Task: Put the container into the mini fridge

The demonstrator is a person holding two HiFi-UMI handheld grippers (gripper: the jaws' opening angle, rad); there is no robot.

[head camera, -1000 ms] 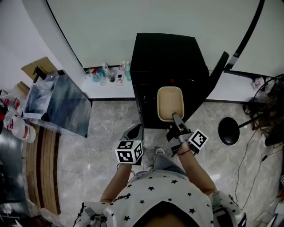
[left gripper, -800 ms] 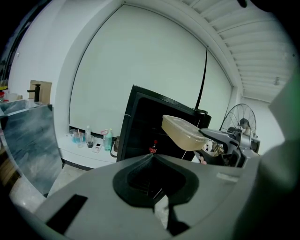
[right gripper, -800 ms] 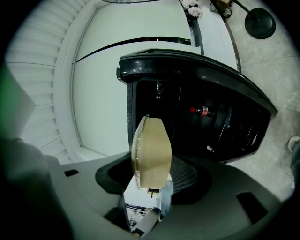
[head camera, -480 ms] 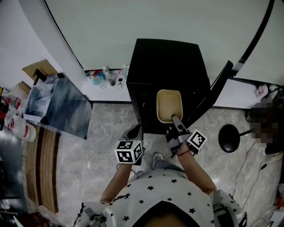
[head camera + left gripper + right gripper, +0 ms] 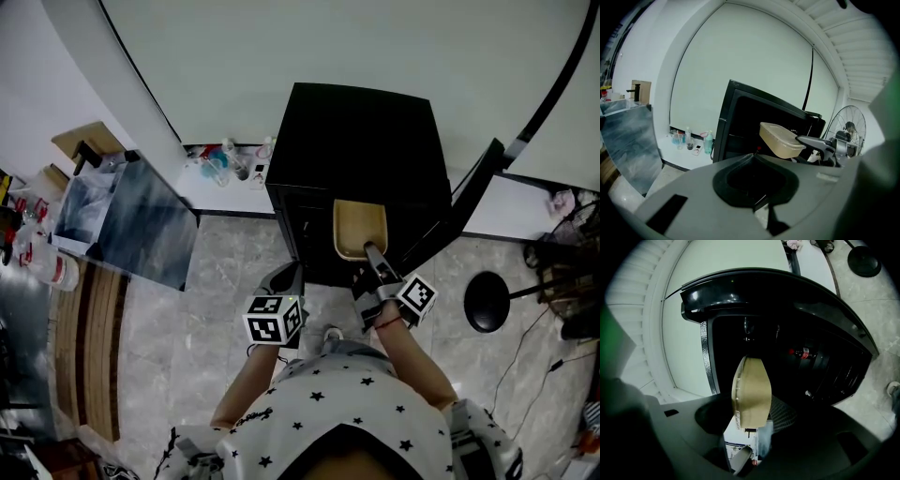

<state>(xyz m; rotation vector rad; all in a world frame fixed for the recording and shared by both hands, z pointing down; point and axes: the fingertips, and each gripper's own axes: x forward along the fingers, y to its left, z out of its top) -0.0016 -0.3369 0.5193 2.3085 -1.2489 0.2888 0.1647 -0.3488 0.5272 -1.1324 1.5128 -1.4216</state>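
Head view: the black mini fridge [image 5: 361, 131] stands against the wall with its door [image 5: 466, 199] swung open at its right edge. The beige container [image 5: 359, 228] sits level at the front edge of the opening, pinched at its near end by the right gripper [image 5: 371, 253]. The left gripper [image 5: 281, 279] hangs lower, near the person's body.

Left gripper view: the left gripper [image 5: 752, 161] has its jaws pressed together with nothing between them; container [image 5: 780, 139] and fridge [image 5: 740, 122] are ahead.

Right gripper view: the right gripper [image 5: 753, 421] clamps the container [image 5: 751, 392] edge-on before the dark fridge [image 5: 820, 333] interior, where a red-labelled bottle [image 5: 802, 353] lies.
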